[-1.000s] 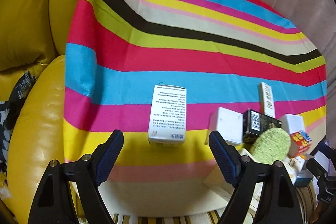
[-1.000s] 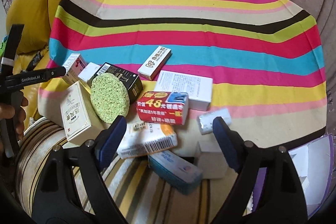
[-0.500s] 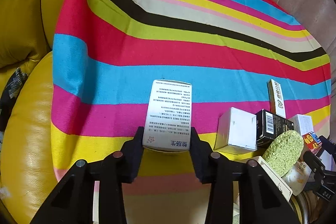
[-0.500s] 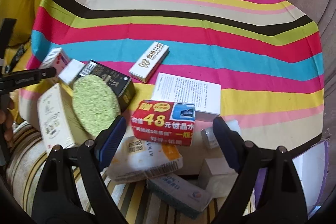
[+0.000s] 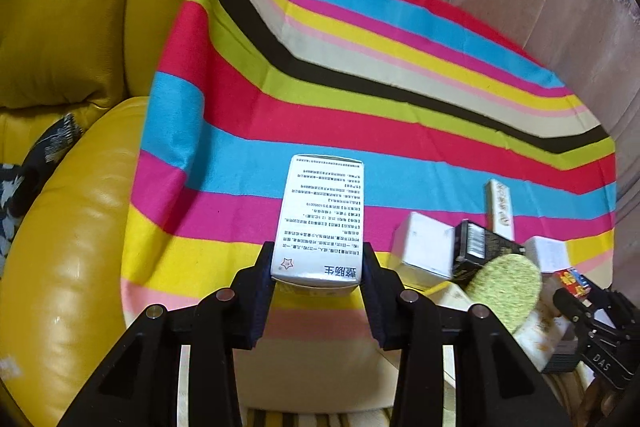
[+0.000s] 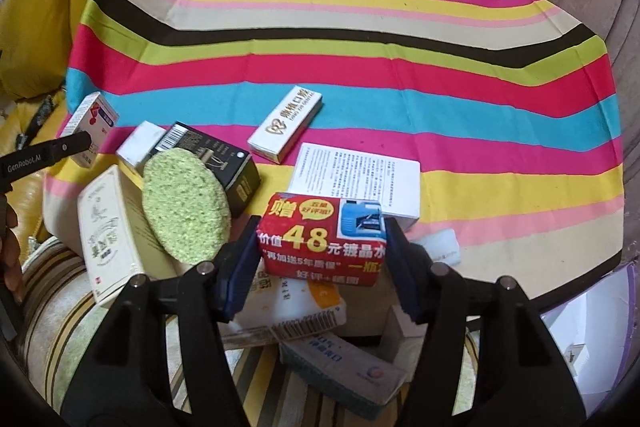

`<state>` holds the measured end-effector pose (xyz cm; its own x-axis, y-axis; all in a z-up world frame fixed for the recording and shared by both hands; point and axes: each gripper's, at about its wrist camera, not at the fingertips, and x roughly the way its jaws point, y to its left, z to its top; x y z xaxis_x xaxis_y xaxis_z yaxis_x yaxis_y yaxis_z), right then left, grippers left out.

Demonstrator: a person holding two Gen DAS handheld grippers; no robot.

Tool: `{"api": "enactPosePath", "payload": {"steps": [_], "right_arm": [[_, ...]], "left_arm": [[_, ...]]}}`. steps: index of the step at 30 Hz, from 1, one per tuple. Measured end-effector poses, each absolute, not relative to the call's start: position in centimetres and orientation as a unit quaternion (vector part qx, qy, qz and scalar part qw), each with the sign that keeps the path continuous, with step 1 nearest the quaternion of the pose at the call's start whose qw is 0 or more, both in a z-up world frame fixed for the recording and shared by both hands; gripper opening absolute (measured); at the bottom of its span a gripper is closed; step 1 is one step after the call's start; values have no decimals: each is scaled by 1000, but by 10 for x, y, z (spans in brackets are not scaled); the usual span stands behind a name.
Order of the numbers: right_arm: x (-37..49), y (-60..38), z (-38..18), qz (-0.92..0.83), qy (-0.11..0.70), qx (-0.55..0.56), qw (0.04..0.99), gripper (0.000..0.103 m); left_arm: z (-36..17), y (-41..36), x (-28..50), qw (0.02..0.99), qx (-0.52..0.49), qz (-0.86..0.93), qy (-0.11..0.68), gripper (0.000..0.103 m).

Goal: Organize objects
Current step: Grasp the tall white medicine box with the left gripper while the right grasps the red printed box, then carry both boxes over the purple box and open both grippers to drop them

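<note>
At my far left a yellow leather sofa curves along the striped cloth that covers the table. My left gripper has its jaws closed tight on the near end of a white medicine box printed with small text; the box points away from me over the pink and yellow stripes. To its right sits the clutter: a small white box, a black box with a round green sponge leaning against it, and a cream box beside them. Farther right, my right gripper is closing its jaws around a red box marked with yellow numerals, which sits between the pads atop the heap; I cannot tell whether the pads press it.
</note>
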<state>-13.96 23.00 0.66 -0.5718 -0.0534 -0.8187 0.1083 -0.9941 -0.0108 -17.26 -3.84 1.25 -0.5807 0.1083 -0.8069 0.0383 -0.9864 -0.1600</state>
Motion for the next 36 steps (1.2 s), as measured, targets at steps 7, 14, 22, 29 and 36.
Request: {"api": "enactPosePath", "payload": {"steps": [7, 14, 22, 29, 36], "right_arm": [[-123, 245, 18, -900, 0, 433, 47, 63], [-106, 259, 25, -906, -10, 422, 46, 63], [-83, 279, 31, -909, -28, 412, 47, 63], [-61, 302, 38, -911, -38, 409, 40, 63], [-41, 327, 40, -911, -50, 410, 23, 63]], "left_arm": [[36, -17, -139, 33, -421, 902, -85, 41], [52, 9, -111, 55, -398, 912, -87, 41], [63, 57, -84, 107, -394, 910, -70, 41], [64, 100, -67, 164, -404, 899, -48, 41], [62, 142, -54, 203, -416, 886, -29, 41]]}}
